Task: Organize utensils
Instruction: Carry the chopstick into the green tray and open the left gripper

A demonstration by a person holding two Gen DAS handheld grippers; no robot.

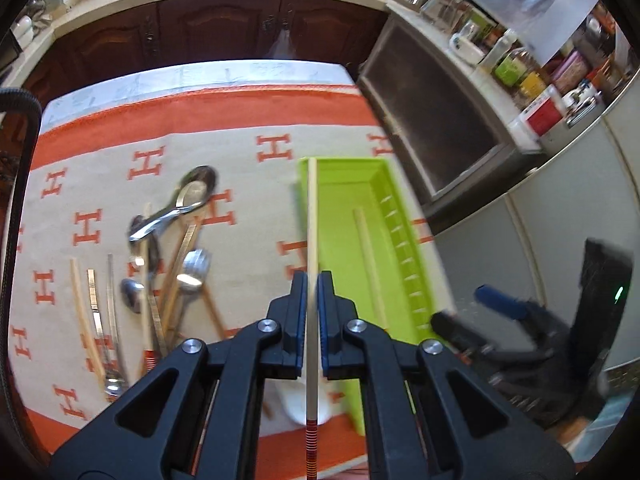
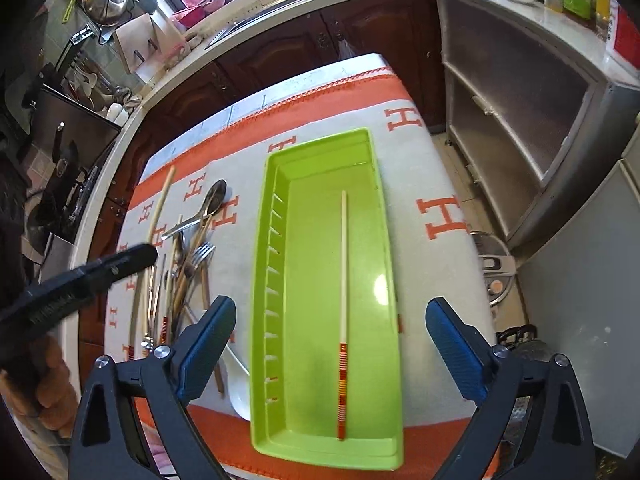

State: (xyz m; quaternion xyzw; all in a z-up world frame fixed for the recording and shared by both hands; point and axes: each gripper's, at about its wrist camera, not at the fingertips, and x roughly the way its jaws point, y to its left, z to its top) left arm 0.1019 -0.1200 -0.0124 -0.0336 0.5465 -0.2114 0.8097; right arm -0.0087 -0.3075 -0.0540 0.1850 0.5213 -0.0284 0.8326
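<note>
My left gripper is shut on a pale chopstick with a red-striped end and holds it above the cloth, just left of the green tray. The right wrist view shows this gripper at the left with the chopstick. One matching chopstick lies lengthwise in the tray. A pile of spoons, forks and chopsticks lies on the cloth left of the tray and also shows in the right wrist view. My right gripper is open and empty above the tray's near end.
The table carries an orange and cream cloth with H marks. A white spoon lies partly under the tray's near left side. Dark cabinets stand behind, a metal shelf unit to the right.
</note>
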